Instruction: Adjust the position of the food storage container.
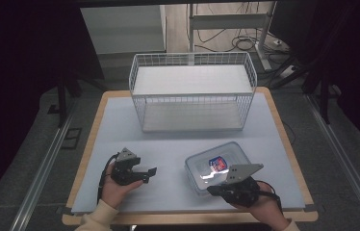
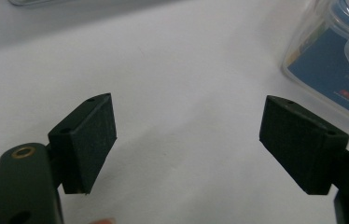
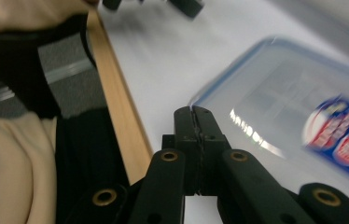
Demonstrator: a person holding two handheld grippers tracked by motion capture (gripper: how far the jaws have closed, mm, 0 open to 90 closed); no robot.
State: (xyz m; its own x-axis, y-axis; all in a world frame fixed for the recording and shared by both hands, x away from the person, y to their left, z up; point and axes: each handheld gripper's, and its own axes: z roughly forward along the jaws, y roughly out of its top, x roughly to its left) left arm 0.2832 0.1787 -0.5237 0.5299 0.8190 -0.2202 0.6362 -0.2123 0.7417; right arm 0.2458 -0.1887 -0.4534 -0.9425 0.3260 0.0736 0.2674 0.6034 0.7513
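Container: clear lidded box point(image 1: 218, 166) near table's point(image 1: 178, 144) front edge, before wire basket point(image 1: 192, 91)
Left gripper point(image 1: 151, 174): jaws spread, empty; left of container
Right gripper point(image 1: 212, 190): jaws pressed together; at container's near edge

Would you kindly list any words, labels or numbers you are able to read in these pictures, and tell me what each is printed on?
No text can be read.
Red and blue label on the lid of the plastic container: print too blurred.
Blue label on the container's side, in the left gripper view: print, including a small red patch, too small.
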